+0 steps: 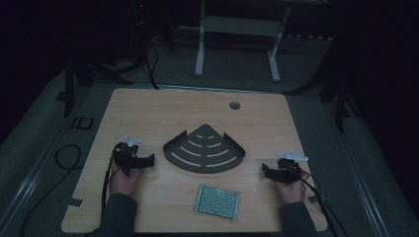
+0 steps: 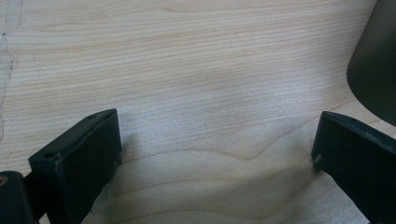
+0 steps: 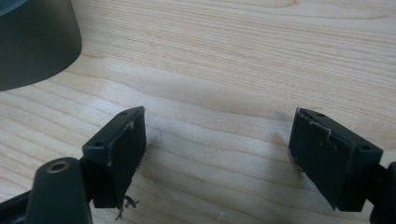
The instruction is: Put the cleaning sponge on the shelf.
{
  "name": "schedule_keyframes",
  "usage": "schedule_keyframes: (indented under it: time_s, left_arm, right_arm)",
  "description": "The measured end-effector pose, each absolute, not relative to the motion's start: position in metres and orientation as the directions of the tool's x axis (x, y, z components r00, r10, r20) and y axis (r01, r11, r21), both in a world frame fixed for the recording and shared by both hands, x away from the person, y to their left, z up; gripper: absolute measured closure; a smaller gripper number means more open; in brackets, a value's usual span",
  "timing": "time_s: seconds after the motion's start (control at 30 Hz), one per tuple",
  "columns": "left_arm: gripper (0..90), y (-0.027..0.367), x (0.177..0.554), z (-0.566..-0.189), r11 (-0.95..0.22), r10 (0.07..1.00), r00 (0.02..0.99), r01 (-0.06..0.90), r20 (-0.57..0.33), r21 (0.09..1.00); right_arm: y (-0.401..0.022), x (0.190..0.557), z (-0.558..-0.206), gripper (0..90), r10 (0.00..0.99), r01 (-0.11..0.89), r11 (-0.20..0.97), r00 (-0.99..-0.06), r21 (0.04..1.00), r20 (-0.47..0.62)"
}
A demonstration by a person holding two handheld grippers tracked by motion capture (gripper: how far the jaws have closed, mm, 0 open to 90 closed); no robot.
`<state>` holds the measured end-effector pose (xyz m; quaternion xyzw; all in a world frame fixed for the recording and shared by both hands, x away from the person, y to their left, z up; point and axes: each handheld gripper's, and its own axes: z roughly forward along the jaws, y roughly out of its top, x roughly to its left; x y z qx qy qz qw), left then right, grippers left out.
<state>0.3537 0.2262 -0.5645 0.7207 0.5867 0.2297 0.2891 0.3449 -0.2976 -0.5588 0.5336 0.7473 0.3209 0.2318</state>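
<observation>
From the high view: wooden tabletop [image 1: 148, 106] carrying a dark fan-shaped corner shelf [image 1: 204, 149] at its middle, pointed corner toward the far edge, curved front toward the near edge, widest span running left to right. Just behind the near edge, slightly right of centre, a small green-white gridded mat [image 1: 218, 201], apart from the shelf. Left gripper [image 1: 148, 160] near the left edge, jaws aimed rightward at the shelf's left end, close beside it but not touching; right gripper [image 1: 266, 171] near the right edge, jaws aimed leftward, a wider gap to the shelf's right end. Left one judged the nearer for a first grab; mat roughly midway between both hands. From the left gripper view: jaws spread wide, nothing between them, only bare wood under the gap; dark shelf wall [image 2: 376, 60] at upper right, beyond and to the side of the right-hand fingertip [image 2: 348, 140], no contact visible. From the right gripper view: jaws likewise at full spread, empty, bare wood between; rounded shelf wall [image 3: 35, 39] at upper left, well clear of the left-hand fingertip [image 3: 123, 140].
</observation>
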Motion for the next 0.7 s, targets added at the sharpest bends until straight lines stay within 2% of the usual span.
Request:
schedule_keyframes:
  time_s: [0.2,0.23,0.27,0.37,0.6,0.7]
  left_arm:
    - [1.7,0.226,0.354,-0.564,-0.144,0.979,0.206,0.713,-0.008,0.686]
    - [1.7,0.226,0.354,-0.564,-0.145,0.978,0.206,0.713,-0.008,0.686]
    - [1.8,0.226,0.354,-0.564,-0.145,0.978,0.206,0.713,-0.008,0.686]
    - [1.8,0.226,0.354,-0.564,-0.144,0.979,0.206,0.713,-0.008,0.686]
    - [1.8,0.226,0.354,-0.564,-0.144,0.979,0.206,0.713,-0.008,0.686]
    - [1.8,0.226,0.354,-0.565,-0.144,0.979,0.206,0.713,-0.008,0.687]
  right_arm:
    - [-0.299,0.346,-0.557,20.9,0.941,0.655,0.239,-0.339,0.717,-0.005]
    - [-0.300,0.346,-0.556,23.1,0.939,0.661,0.246,-0.345,0.709,-0.005]
    - [-0.302,0.346,-0.553,33.4,0.935,0.667,0.256,-0.356,0.700,-0.002]
    - [-0.309,0.343,-0.544,42.3,0.931,0.658,0.256,-0.366,0.708,0.003]
    - [-0.317,0.332,-0.518,47.4,0.909,0.607,0.315,-0.415,0.730,-0.047]
    - [-0.317,0.326,-0.505,49.0,0.891,0.599,0.326,-0.453,0.731,-0.026]
